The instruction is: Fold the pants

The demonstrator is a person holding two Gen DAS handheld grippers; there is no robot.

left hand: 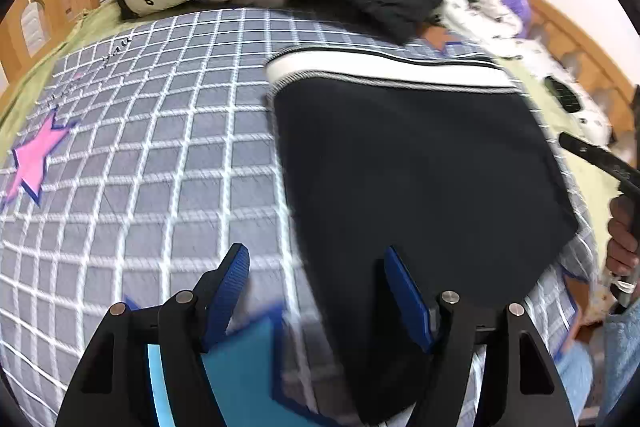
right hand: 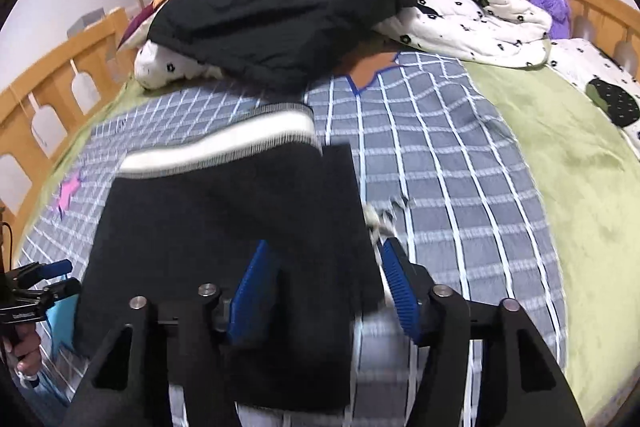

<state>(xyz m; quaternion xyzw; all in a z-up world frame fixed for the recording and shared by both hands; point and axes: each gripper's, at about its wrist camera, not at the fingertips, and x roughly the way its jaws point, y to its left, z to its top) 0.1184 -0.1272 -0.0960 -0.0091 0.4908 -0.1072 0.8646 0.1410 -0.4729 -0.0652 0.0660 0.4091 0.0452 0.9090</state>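
Note:
The black pants [left hand: 416,163] with a white-striped waistband [left hand: 384,67] lie folded flat on the checked blanket [left hand: 160,155]. My left gripper [left hand: 316,291] is open, its right finger over the pants' near left edge and its left finger over the blanket. The pants also show in the right wrist view [right hand: 236,223]. My right gripper [right hand: 326,291] is open over their near right edge, holding nothing. The left gripper shows at the right wrist view's left edge [right hand: 48,279], and the right tool's handle at the left wrist view's right edge [left hand: 600,163].
A black jacket [right hand: 280,23] lies on a white flowered quilt [right hand: 472,23] at the bed's far end. A green sheet [right hand: 580,187] lies to the right. A wooden bed rail [right hand: 52,83] runs along the left and back. A blue object [left hand: 240,371] lies under the left gripper.

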